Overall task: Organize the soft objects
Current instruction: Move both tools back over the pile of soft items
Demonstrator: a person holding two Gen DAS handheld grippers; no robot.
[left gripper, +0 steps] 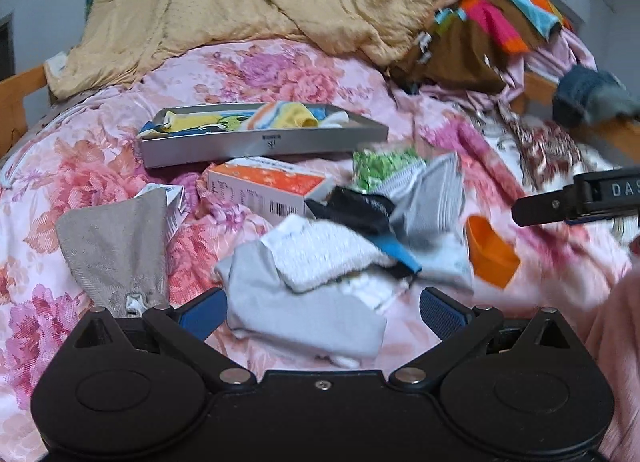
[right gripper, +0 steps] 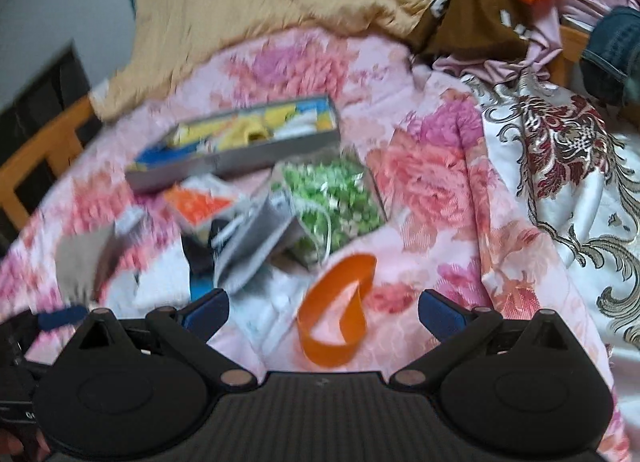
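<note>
A bed fills the left wrist view, covered by a pink floral quilt (left gripper: 120, 166) with a woven sheen, a wooden rail at its left edge. A crumpled tan blanket (left gripper: 248, 2) is heaped at the far end, with bright patchwork cloth (left gripper: 496, 26) to its right. Mid-bed lies a long grey tray (left gripper: 264, 142) holding yellow and blue fabric. Nearer sits an orange box (left gripper: 272, 186), then a loose sock pile (left gripper: 340, 246): white terry, grey knit, black and blue pieces overlapping. A flat grey cloth (left gripper: 116, 246) lies apart at left, an orange cup (left gripper: 490, 254) just right of the pile. The left gripper (left gripper: 322, 310) hovers over the nearest grey sock, blue-padded fingers spread wide, gripping nothing. Part of the right gripper enters at the right edge, fingers cut off.

The right wrist view is motion-blurred. The same quilt (right gripper: 420, 182) meets a white brocade spread (right gripper: 568, 166) with maroon scrollwork at right. The tray (right gripper: 236, 150), a green-patterned bag (right gripper: 340, 198) and the socks (right gripper: 248, 246) show only as smeared shapes. The right gripper (right gripper: 323, 312) is wide open and empty, the cup (right gripper: 340, 310) lying on its side between its fingers, contact unclear.
</note>
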